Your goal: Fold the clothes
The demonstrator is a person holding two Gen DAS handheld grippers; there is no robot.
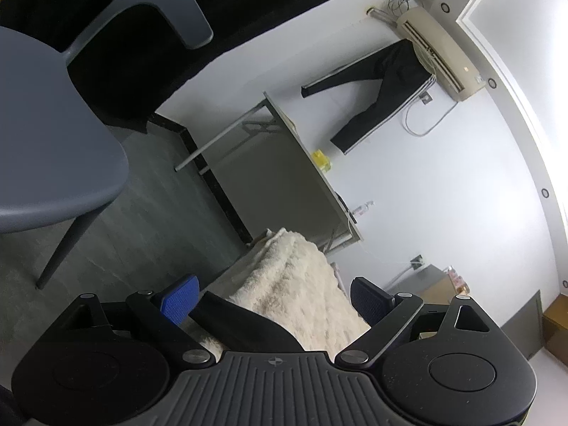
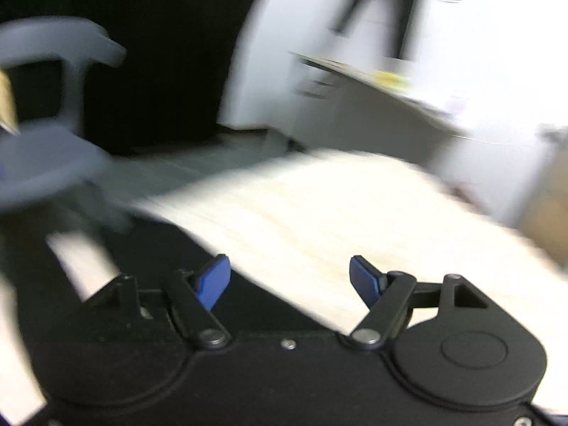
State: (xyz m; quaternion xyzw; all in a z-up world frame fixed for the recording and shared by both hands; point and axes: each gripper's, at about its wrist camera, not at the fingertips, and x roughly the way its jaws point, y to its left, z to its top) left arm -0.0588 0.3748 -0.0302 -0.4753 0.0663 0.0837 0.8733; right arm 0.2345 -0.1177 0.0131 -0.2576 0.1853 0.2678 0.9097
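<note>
Left wrist view: left gripper [image 1: 273, 300], jaws wide, empty, above fluffy cream fleece garment [image 1: 298, 284]; grey plastic chair [image 1: 53, 163] sharp. Right wrist view, blurred: right gripper [image 2: 289, 280], jaws apart, empty.

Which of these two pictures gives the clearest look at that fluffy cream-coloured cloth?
The left wrist view: the fluffy cream cloth is sharp there, its pile texture visible, though partly hidden by the gripper. The right wrist view shows more of it, but smeared by motion blur.

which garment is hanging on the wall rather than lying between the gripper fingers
The black trousers, hung beside the air conditioner. The cream fleece garment lies between the left gripper fingers.
</note>
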